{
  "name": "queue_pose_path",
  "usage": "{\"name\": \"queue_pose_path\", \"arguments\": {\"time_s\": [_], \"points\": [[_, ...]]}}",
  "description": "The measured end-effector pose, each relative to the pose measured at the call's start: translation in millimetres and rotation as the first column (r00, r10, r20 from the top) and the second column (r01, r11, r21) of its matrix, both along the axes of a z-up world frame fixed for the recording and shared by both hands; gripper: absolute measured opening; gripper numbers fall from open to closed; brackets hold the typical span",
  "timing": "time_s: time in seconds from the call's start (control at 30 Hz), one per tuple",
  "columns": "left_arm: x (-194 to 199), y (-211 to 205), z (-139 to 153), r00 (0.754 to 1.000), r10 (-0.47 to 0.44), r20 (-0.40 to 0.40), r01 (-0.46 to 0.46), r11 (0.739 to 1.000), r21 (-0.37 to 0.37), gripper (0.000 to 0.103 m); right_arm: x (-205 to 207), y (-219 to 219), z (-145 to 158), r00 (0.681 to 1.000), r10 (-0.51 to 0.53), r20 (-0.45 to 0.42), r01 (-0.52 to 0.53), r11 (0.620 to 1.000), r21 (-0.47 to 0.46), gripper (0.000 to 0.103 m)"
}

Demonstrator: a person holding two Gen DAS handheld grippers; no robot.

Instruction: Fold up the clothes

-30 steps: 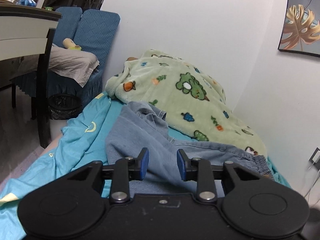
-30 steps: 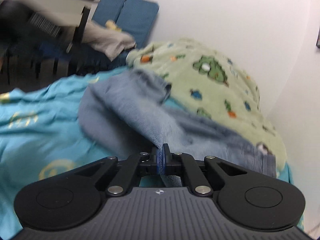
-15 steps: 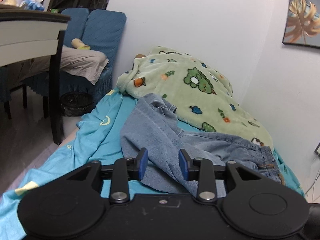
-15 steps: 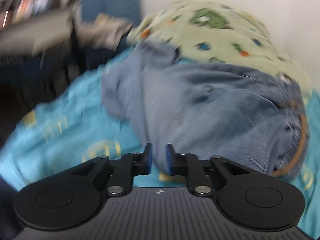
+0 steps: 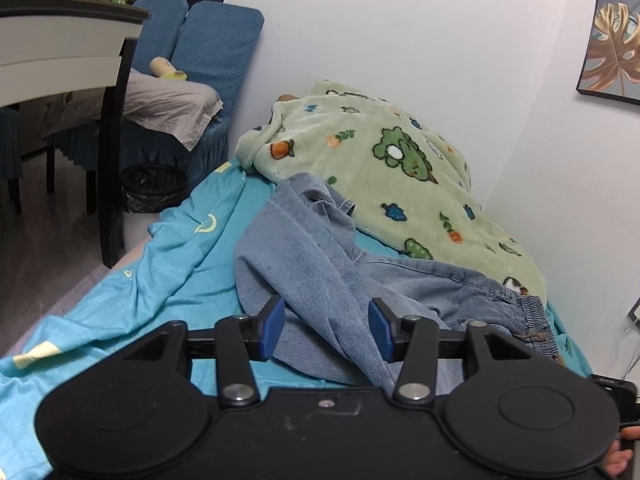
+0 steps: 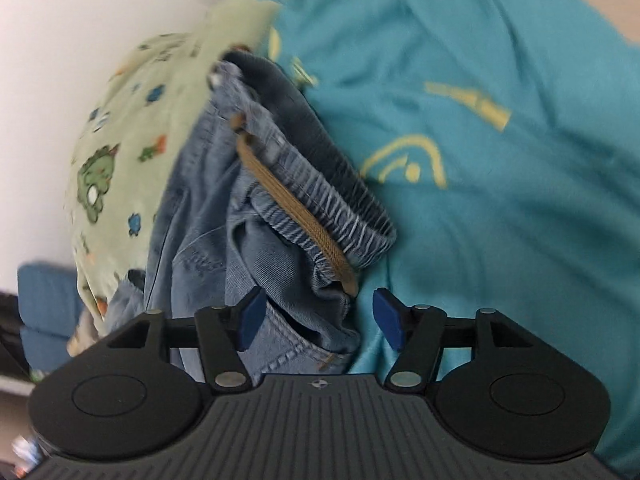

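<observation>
A pair of blue denim jeans (image 5: 320,264) lies crumpled on the bed's turquoise sheet (image 5: 176,264), its legs bunched toward the far left and its elastic waistband (image 6: 320,184), with a tan drawstring (image 6: 296,204), at the near right beside a green fleece blanket (image 5: 384,168) along the wall. The left tongs (image 5: 326,332) stand moderately wide and are opening, with a fold of the leg fabric lying between the pads but not pinched. The right tongs (image 6: 316,320) are wide and opening too, hovering at the near end of the waistband with denim between the pads, not gripped. The step in hand looks like taking fresh holds to spread the garment flat. To do it well, the right tongs should close on the waistband's corner through both layers, clear of the drawstring, while the left takes the leg's edge rather than a loose mid-fold, so that a pull apart draws out the creases. Keep the blanket out of the grip. On the floor at the far left a dark bin (image 5: 154,188) stands lined with a black bag; its contents cannot be told.
</observation>
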State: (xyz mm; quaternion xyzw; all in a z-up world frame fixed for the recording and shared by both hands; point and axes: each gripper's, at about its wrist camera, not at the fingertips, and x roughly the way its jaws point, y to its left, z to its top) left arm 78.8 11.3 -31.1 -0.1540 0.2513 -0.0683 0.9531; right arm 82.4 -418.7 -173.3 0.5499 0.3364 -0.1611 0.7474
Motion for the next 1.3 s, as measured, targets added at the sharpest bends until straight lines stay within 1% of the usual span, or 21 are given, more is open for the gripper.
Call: {"name": "queue_pose_path", "arguments": {"time_s": [0.07, 0.17, 0.27, 0.33, 0.37, 0.4, 0.5, 0.57, 0.63, 0.7, 0.77, 0.83, 0.87, 0.93, 0.97, 1.03, 1.07, 1.13, 1.17, 1.23, 1.3], "points": [[5, 1, -3, 1.0, 0.005, -0.007, -0.005, 1.0, -0.005, 0.044, 12, 3, -8, 1.0, 0.008, -0.004, -0.008, 1.0, 0.011, 0.072], [14, 3, -7, 1.0, 0.012, -0.023, -0.012, 1.0, -0.016, 0.044, 23, 5, -15, 1.0, 0.01, 0.003, -0.01, 1.0, -0.029, 0.072], [23, 5, -12, 0.998, 0.011, -0.054, -0.015, 0.998, -0.06, 0.044, 26, 1, -21, 1.0, -0.017, 0.011, 0.017, 0.999, -0.031, 0.072], [26, 4, -13, 0.998, 0.013, -0.059, -0.017, 0.998, -0.068, 0.044, 25, -2, -22, 0.999, -0.034, 0.024, 0.035, 0.999, -0.029, 0.07], [26, 3, -13, 0.998, 0.017, -0.057, -0.021, 0.998, -0.059, 0.044, 25, -2, -21, 0.999, -0.037, 0.025, 0.038, 0.998, -0.043, 0.064], [26, 3, -13, 0.998, 0.021, -0.054, -0.024, 0.998, -0.052, 0.044, 25, -2, -19, 0.999, -0.038, 0.023, 0.04, 0.997, -0.063, 0.051], [23, 7, -11, 0.998, 0.029, -0.056, -0.032, 0.998, -0.059, 0.044, 21, -1, -8, 0.999, -0.042, 0.032, 0.046, 0.991, -0.129, 0.03], [19, 10, -9, 0.998, 0.036, -0.052, -0.04, 0.996, -0.082, 0.043, 11, 2, 6, 0.995, -0.053, 0.079, 0.067, 0.98, -0.187, 0.027], [14, 13, -5, 0.998, 0.044, -0.037, -0.047, 0.995, -0.089, 0.043, 0, 4, 27, 0.991, -0.072, 0.117, 0.103, 0.953, -0.285, 0.024], [9, 15, -1, 0.999, 0.043, -0.023, -0.045, 0.996, -0.08, 0.043, -11, 3, 43, 0.982, -0.099, 0.158, 0.149, 0.926, -0.346, 0.022], [5, 15, 0, 0.998, 0.055, -0.019, -0.057, 0.997, -0.06, 0.043, -21, -6, 53, 0.972, -0.139, 0.19, 0.2, 0.911, -0.36, 0.022], [2, 16, 0, 0.998, 0.064, -0.022, -0.065, 0.996, -0.056, 0.043, -27, -19, 55, 0.964, -0.187, 0.191, 0.248, 0.894, -0.374, 0.021], [1, 17, 0, 0.998, 0.067, -0.023, -0.068, 0.996, -0.054, 0.043, -27, -26, 52, 0.962, -0.21, 0.174, 0.262, 0.888, -0.378, 0.021], [-1, 18, 1, 0.997, 0.071, -0.02, -0.072, 0.996, -0.049, 0.043, -24, -39, 42, 0.961, -0.252, 0.116, 0.278, 0.882, -0.381, 0.021], [-3, 18, 2, 0.997, 0.071, -0.01, -0.072, 0.996, -0.051, 0.043, -22, -46, 34, 0.96, -0.271, 0.077, 0.279, 0.885, -0.372, 0.021], [-7, 19, 5, 0.997, 0.072, 0.019, -0.071, 0.996, -0.058, 0.044, -15, -49, 15, 0.961, -0.274, -0.038, 0.242, 0.9, -0.362, 0.021], [-8, 18, 7, 0.997, 0.077, 0.029, -0.075, 0.996, -0.047, 0.044, -14, -48, 9, 0.96, -0.269, -0.072, 0.228, 0.908, -0.351, 0.022], [-9, 16, 10, 0.997, 0.073, 0.038, -0.072, 0.997, -0.034, 0.044, -18, -44, 7, 0.962, -0.262, -0.081, 0.223, 0.918, -0.329, 0.025], [-9, 14, 11, 0.997, 0.067, 0.04, -0.066, 0.997, -0.031, 0.044, -20, -40, 10, 0.964, -0.252, -0.083, 0.212, 0.919, -0.333, 0.029], [-10, 11, 13, 0.998, 0.047, 0.033, -0.047, 0.999, -0.021, 0.044, -24, -31, 20, 0.972, -0.222, -0.078, 0.18, 0.914, -0.363, 0.031], [-12, 8, 15, 0.999, 0.028, 0.031, -0.028, 1.0, -0.011, 0.044, -32, -19, 32, 0.98, -0.194, -0.055, 0.156, 0.903, -0.399, 0.045]]}}
